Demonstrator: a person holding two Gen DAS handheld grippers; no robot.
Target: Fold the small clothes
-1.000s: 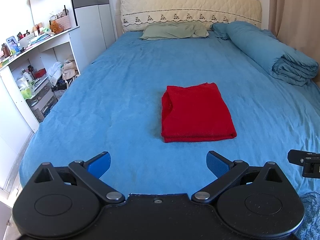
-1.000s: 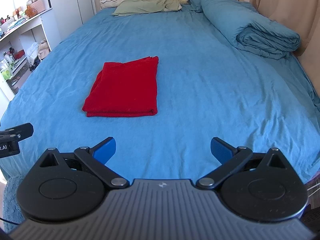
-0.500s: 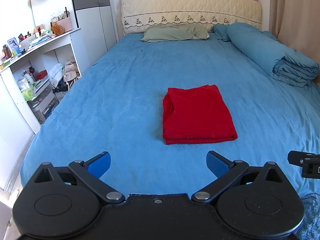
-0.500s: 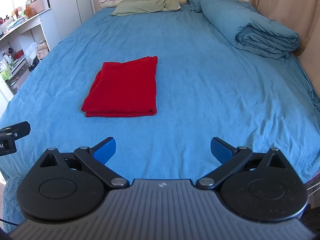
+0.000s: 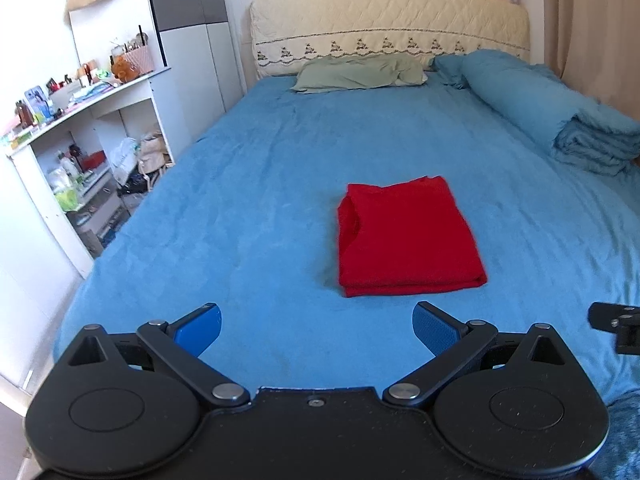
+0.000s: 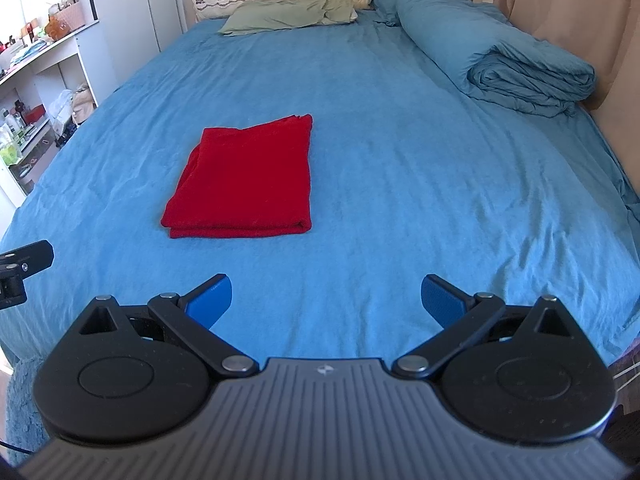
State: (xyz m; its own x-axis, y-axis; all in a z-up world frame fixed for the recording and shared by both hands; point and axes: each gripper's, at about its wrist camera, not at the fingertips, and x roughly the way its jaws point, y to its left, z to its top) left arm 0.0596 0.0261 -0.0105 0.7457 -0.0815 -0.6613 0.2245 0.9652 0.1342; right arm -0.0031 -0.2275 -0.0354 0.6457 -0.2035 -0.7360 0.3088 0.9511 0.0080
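A folded red garment [image 5: 406, 236] lies mid-bed [image 5: 260, 184]; the left hand-held gripper [image 5: 317, 326] and right hand-held gripper [image 6: 326, 300] hover at the foot edge, both spread wide and empty.

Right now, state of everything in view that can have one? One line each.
red garment: folded into a flat rectangle, lying on the bed, not held.
left gripper: open, empty, short of the garment.
right gripper: open, empty, off to the garment's right.
blue duvet: rolled up along the bed's right side.
green pillow: flat at the headboard, rumpled.
bed sheet: spread, lightly wrinkled.
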